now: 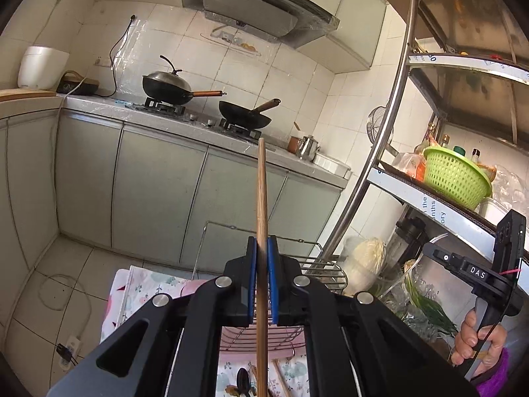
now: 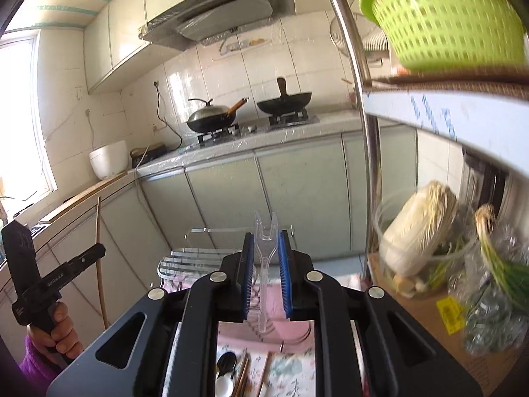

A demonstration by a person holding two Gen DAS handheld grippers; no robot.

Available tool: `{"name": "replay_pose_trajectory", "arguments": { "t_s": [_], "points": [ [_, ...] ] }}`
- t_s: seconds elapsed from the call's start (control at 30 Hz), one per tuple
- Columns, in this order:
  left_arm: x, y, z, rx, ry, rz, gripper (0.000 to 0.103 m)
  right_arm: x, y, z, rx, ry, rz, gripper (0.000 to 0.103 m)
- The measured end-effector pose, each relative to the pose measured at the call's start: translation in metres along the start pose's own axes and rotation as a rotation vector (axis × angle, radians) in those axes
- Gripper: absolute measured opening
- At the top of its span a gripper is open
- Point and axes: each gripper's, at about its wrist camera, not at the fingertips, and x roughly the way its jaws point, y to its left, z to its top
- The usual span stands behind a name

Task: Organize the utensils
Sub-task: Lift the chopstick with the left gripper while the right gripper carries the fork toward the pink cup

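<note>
My left gripper (image 1: 262, 248) is shut on a long wooden chopstick (image 1: 262, 192) that points up and away between the blue pads. Below it stands a wire rack (image 1: 317, 271). On the floral cloth underneath lie a black spoon (image 1: 244, 380) and more chopsticks (image 1: 281, 377). My right gripper (image 2: 265, 248) is shut on a clear plastic fork (image 2: 264, 231), prongs forward, above the wire rack (image 2: 185, 258). A black spoon (image 2: 226, 360), a white spoon (image 2: 224, 385) and chopsticks (image 2: 244, 374) lie below it. Each gripper also appears in the other's view: the right gripper (image 1: 431, 250) and the left gripper (image 2: 99, 249), both hand-held.
A counter along the far wall carries two woks (image 1: 244, 115) on a stove and a white rice cooker (image 1: 39, 66). A metal shelf (image 1: 390, 125) on the right holds a green basket (image 1: 456, 178); a cabbage (image 2: 416, 225) and green onions (image 2: 502, 264) sit lower down.
</note>
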Motion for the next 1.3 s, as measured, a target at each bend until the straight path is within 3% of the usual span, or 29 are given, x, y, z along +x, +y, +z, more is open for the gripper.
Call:
{"name": "replay_pose_trajectory", "arguments": {
  "t_s": [0.2,0.37,0.83,1.1,1.3],
  "points": [
    [0.013,0.004,0.005,-0.010,-0.006,0.012,0.006,0.027,0.002,0.015,-0.047,-0.013,-0.051,0.015],
    [0.029,0.012,0.010,-0.016,-0.032,0.034,0.006,0.062,-0.003,0.003,-0.032,0.053,-0.059,0.015],
    [0.083,0.027,0.026,0.039,-0.268,0.212,0.006,0.106,-0.017,-0.029,-0.009,0.165,-0.059,0.015],
    [0.112,0.024,-0.004,0.165,-0.343,0.337,0.006,0.118,-0.018,-0.041,-0.003,0.204,-0.055,0.015],
    [0.115,0.030,-0.026,0.154,-0.291,0.330,0.006,0.118,-0.017,-0.048,-0.005,0.229,-0.057,0.015]
  ]
}}
